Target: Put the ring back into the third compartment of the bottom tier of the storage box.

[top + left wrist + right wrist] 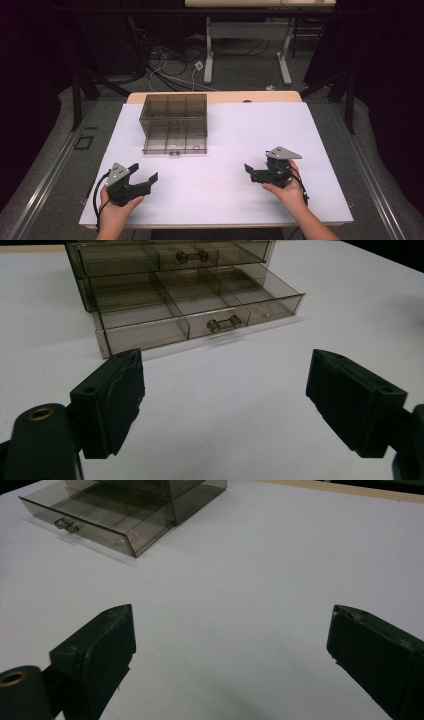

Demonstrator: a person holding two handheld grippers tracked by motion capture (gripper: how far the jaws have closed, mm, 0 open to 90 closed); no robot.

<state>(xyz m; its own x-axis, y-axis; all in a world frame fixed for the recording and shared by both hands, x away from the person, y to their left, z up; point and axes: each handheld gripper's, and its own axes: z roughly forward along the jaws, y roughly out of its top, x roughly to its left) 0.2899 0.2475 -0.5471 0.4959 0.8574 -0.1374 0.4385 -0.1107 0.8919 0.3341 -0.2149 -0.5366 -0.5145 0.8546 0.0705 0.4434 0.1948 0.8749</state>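
A smoky see-through drawer box (pixel 175 114) stands on the white table top (pixel 240 135), toward the back left. Its lower drawer (pixel 174 142) is pulled out, and in the left gripper view this drawer (pixel 200 310) shows divided compartments and a small handle (pixel 223 323). A small pale item (pixel 268 313) lies in its right-hand compartment. My left gripper (pixel 145 171) sits near the front left, aimed at the box, open with nothing between its jaws (pixel 225 390). My right gripper (pixel 250 172) is at the front right, pointing left, also open and empty (pixel 230 645).
The box's upper drawer (pixel 192 255) is pushed in. A wooden table edge (pixel 215 96) shows behind the white top. Beyond it are cables on the floor (pixel 170 70) and the legs of another table (pixel 209 55). A metal rail (pixel 45 175) runs along the left.
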